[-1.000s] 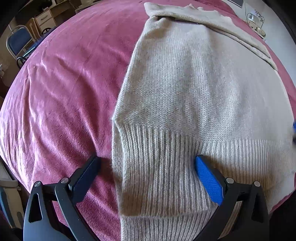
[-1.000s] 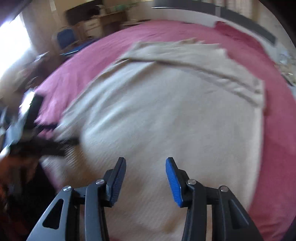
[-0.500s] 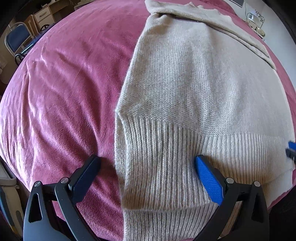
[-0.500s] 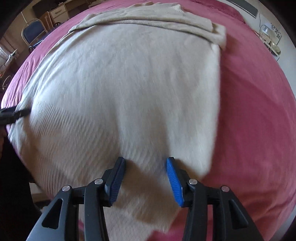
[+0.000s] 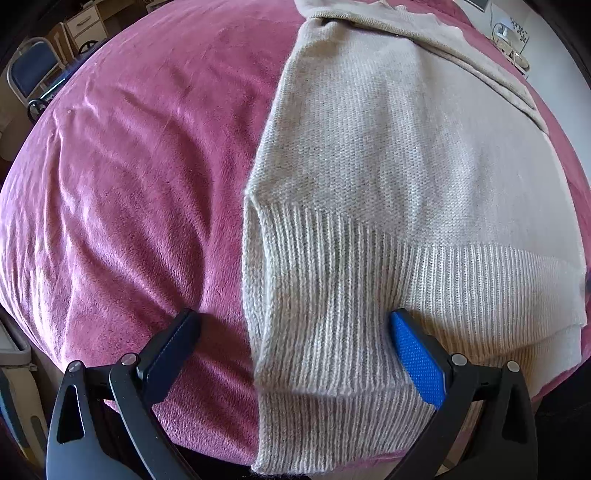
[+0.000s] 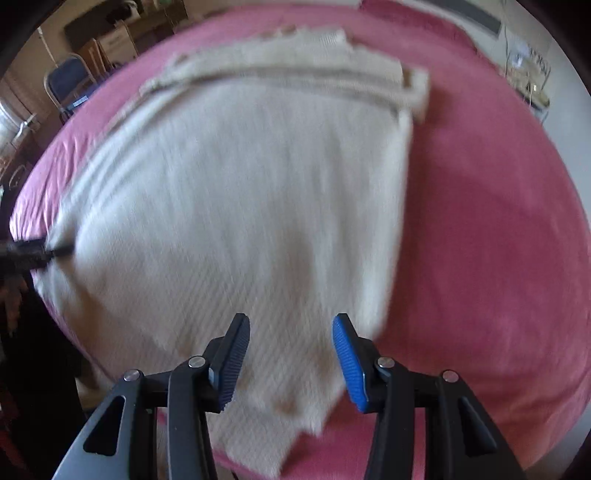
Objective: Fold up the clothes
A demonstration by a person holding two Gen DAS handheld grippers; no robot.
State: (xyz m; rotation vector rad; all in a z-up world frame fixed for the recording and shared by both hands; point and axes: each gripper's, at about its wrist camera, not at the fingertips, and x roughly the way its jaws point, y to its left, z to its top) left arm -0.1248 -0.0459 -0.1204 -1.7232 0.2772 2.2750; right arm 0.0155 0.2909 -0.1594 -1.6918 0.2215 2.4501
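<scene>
Lying flat on the pink bed (image 5: 140,192), the sweater (image 5: 388,158) had only its sleeves folded across the far end. Both the left gripper (image 5: 291,343) and right gripper (image 6: 291,350) were spread, pinching nothing, over its near hem.

My left gripper (image 5: 293,334) hangs wide open over the ribbed hem of the beige knitted sweater (image 5: 388,184), which lies flat toward the near edge of the pink velvety bedspread (image 5: 129,184).

A pink bedspread (image 5: 140,192) fills the frame. A blue chair (image 5: 31,68) and white drawers (image 5: 86,27) sit upper left; small items stand upper right.
</scene>
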